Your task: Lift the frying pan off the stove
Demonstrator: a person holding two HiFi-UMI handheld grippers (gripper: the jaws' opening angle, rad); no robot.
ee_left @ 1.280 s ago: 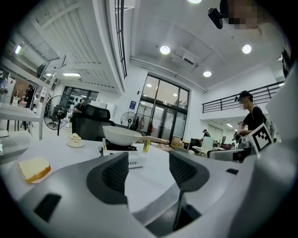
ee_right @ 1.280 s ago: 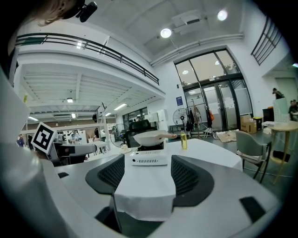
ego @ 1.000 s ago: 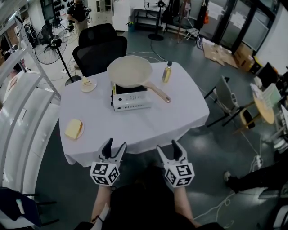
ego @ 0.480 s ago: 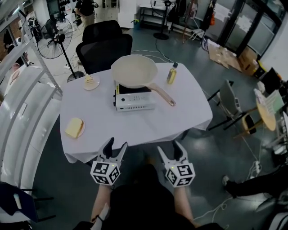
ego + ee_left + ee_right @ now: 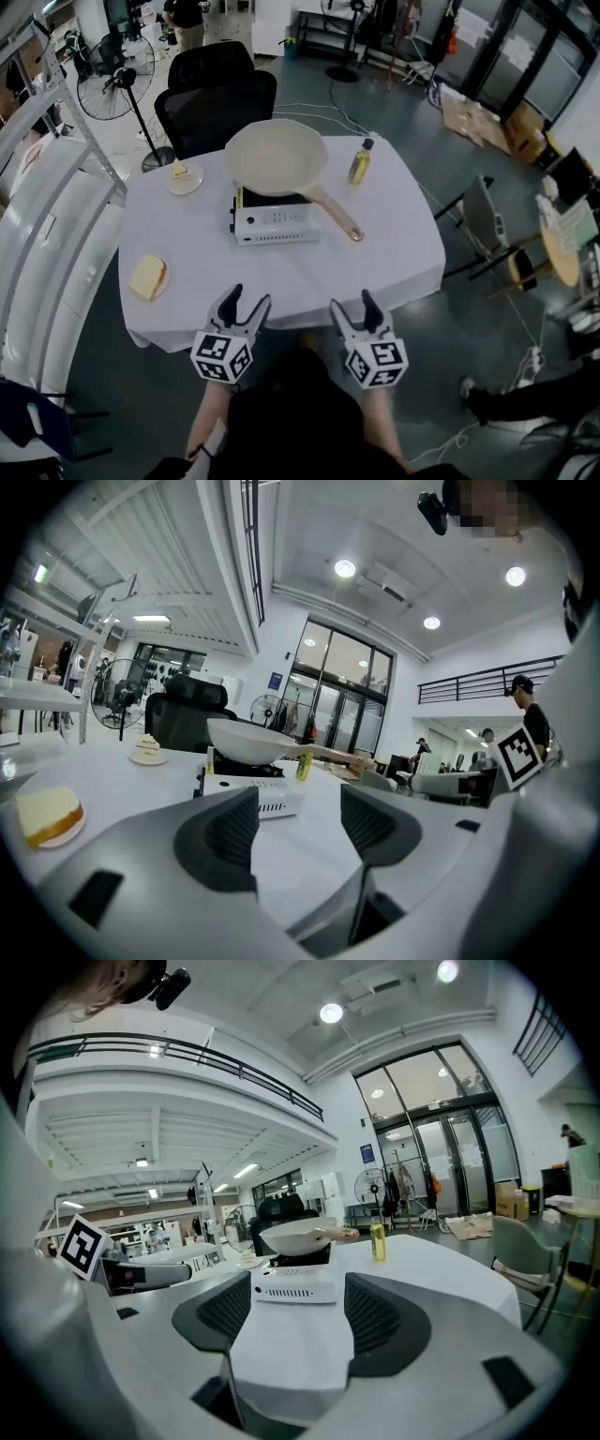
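Observation:
A cream frying pan (image 5: 276, 157) with a wooden handle (image 5: 337, 213) rests on a white portable stove (image 5: 275, 217) at the middle of a white-clothed table (image 5: 375, 253). The handle points toward the near right. In the left gripper view the pan (image 5: 246, 742) sits on the stove (image 5: 251, 792); the right gripper view shows the same pan (image 5: 298, 1236) and stove (image 5: 295, 1283). Both grippers hover at the table's near edge, well short of the stove. My left gripper (image 5: 243, 308) is open and empty. My right gripper (image 5: 352, 308) is open and empty too.
A small oil bottle (image 5: 359, 162) stands right of the pan. A plate with a pastry (image 5: 185, 175) lies at the far left, and a plate with bread (image 5: 149, 278) at the near left. Two black chairs (image 5: 217, 98) stand behind the table. A white rack (image 5: 47, 225) runs along the left.
Both grippers have kept their place in the head view, still open. The view has shifted slightly, so the table sits a little closer and lower in frame.

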